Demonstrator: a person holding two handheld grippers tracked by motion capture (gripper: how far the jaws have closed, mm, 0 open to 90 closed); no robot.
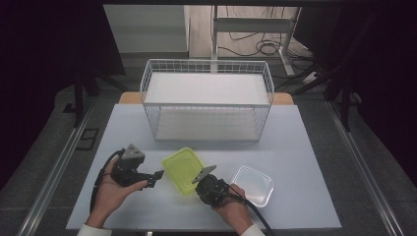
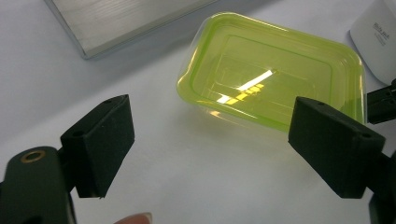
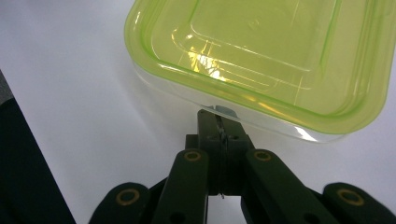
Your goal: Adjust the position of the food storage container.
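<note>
1. Centrally, near the table's point(image 1: 305, 147) front half, sits a yellow-green lidded container point(image 1: 184, 169), a rounded rectangle of clear plastic with a tinted lid.
2. Its long axis runs diagonally in the high view, from about 10 o'clock at the far-left corner to about 4 o'clock at the near-right corner; the lid faces up and lies flat.
3. The right gripper point(image 1: 204, 175) lies at the container's 4 o'clock corner, jaws pressed together with no gap; in the right gripper view point(image 3: 215, 116) the tips meet the small tab under the lid's rim, and they appear to pinch it, though the contact itself is partly hidden.
4. The left gripper point(image 1: 156, 177) is at the container's 8 o'clock, just beside it and apart from it, jaws spread wide with nothing between them; in the left gripper view point(image 2: 210, 140) the container lies beyond the tips at 12 o'clock.
5. A clear lidded container point(image 1: 252, 184) rests at 3 o'clock of the green one, near it but apart.
6. A white wire basket point(image 1: 206, 69) stands at 12 o'clock, well apart.
</note>
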